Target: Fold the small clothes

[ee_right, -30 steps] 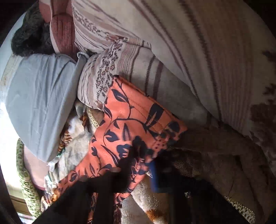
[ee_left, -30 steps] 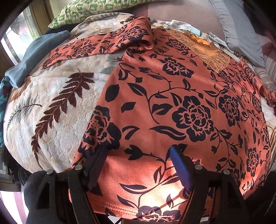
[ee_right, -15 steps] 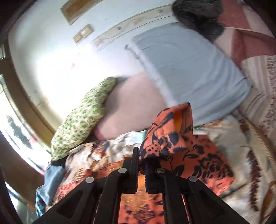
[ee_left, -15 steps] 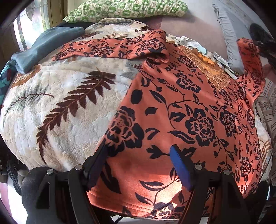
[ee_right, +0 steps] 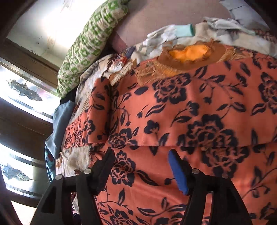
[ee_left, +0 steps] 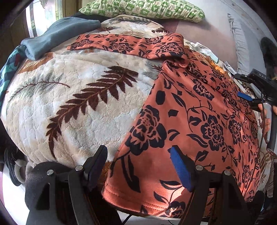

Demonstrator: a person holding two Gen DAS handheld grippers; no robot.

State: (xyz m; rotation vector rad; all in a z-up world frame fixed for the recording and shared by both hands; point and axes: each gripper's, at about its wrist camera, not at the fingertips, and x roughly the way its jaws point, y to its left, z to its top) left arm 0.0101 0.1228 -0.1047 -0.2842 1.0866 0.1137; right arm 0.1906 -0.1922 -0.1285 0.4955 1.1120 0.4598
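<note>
An orange top [ee_left: 199, 121] with black flowers lies spread on the leaf-print blanket [ee_left: 77, 103], its body covering the blanket's right part and its hem hanging over the near edge. One sleeve [ee_left: 124, 44] stretches out flat from the shoulder across the blanket's far side, toward the grey-blue cloth [ee_left: 57, 38] at the far left corner. The other sleeve [ee_right: 190, 110] is folded across the chest below the orange-yellow collar [ee_right: 188, 53]. The left gripper [ee_left: 138, 166] hovers at the hem with its fingers wide apart and nothing between them, straddling the top's left edge. The right gripper [ee_right: 140, 167] sits just above the folded sleeve, fingers likewise spread and empty. A green-checked pillow [ee_left: 143, 8] lies beyond the blanket's far edge, and pale small clothes [ee_right: 173, 32] sit just past the collar.
</note>
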